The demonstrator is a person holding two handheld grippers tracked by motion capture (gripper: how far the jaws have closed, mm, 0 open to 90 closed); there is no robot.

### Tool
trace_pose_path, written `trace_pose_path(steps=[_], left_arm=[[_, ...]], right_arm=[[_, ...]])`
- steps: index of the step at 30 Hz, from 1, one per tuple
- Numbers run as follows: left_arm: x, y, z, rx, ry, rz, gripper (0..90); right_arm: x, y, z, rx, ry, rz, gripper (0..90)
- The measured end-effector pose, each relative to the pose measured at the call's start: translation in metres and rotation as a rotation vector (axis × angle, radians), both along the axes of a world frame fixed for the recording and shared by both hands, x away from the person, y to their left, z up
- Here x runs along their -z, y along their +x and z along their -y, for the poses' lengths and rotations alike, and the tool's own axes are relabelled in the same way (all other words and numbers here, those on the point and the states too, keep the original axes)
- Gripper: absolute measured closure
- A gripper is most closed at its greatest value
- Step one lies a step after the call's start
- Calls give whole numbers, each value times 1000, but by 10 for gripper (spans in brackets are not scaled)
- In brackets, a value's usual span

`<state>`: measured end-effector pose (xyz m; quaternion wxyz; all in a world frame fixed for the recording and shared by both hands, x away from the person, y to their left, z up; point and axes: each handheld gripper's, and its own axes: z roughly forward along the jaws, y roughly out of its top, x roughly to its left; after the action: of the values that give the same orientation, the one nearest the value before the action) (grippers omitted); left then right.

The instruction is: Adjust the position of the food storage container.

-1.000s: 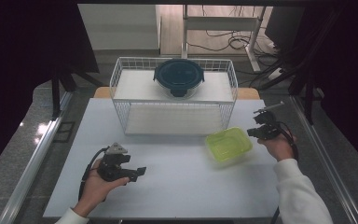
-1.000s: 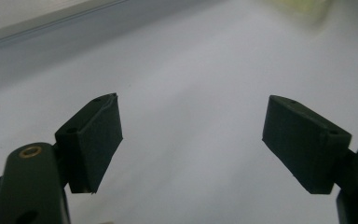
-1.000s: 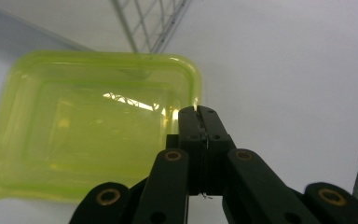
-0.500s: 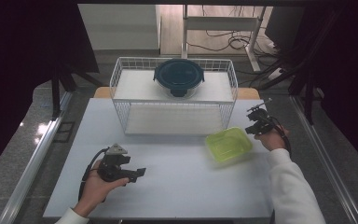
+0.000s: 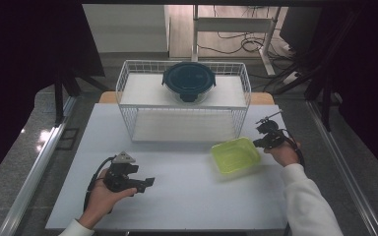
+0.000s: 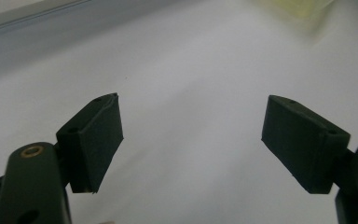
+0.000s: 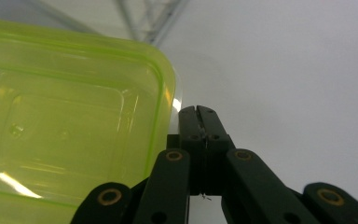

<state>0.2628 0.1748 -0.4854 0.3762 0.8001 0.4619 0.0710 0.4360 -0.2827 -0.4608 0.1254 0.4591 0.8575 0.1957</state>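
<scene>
Table [image 5: 187, 201] fills the frame's centre, wire basket [image 5: 128, 93] at its upper edge, lime container [image 5: 235, 156] right of centre beside the closed, empty right gripper [image 5: 262, 144], left gripper [image 5: 150, 183] gaping lower left.

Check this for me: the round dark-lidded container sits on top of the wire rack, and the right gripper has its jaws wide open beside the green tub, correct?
Not quite. The right gripper has its jaws shut, pressed together with nothing between them, as the right gripper view shows. It is beside the green tub, and the round dark-lidded container does sit on the wire rack.
</scene>
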Motion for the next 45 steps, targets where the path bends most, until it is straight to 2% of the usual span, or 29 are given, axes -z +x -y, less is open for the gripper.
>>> trace_pose_path(steps=[1,5,8,17,30,45], left_arm=[[0,0,0,-2,-2,-1,196],[0,1,-2,-3,-6,-2,196],[0,0,0,-3,-6,-3,196],[1,1,-1,-6,-5,-6,197],[1,1,-3,-15,-2,-6,198],[2,2,-6,-22,-2,-5,198]], right_arm=[[1,-7,-5,-17,21,2,886],[2,-17,-14,-26,31,2,886],[4,-27,-27,-61,40,0,886],[6,-36,-47,-111,37,-8,885],[9,-49,-60,-137,68,-34,885],[20,-76,-96,-249,65,-60,885]])
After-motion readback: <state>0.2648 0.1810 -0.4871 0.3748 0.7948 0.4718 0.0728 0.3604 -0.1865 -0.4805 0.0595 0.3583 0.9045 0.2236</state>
